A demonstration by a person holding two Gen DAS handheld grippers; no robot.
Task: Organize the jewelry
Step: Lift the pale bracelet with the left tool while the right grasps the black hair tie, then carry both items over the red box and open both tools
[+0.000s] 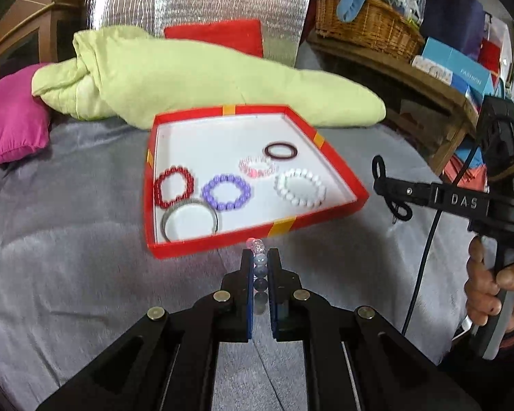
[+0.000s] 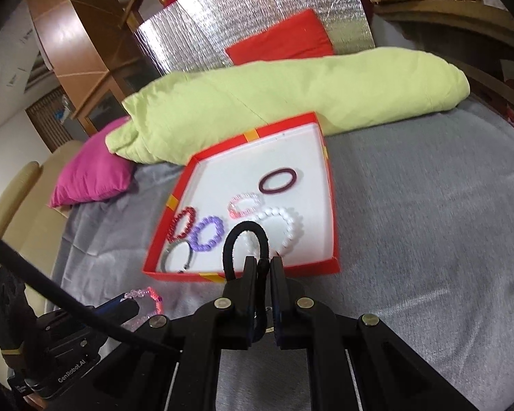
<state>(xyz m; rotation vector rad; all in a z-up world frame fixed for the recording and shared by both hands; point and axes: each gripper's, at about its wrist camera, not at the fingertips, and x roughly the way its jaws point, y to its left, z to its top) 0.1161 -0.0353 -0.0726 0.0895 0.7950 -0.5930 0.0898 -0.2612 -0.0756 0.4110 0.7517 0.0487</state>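
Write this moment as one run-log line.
left hand-held gripper: shut on beaded bracelet | right hand-held gripper: shut on black hair tie

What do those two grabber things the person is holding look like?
Both are black. The left gripper has two flat fingers with blue pads, on angled arms with round brass-coloured bolts. The right gripper has the same arms and bolts. From the left camera, its side shows white letters "DAS", a black cable and a grey handle.

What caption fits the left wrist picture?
Left gripper holding a beaded bracelet before the red box of bracelets.
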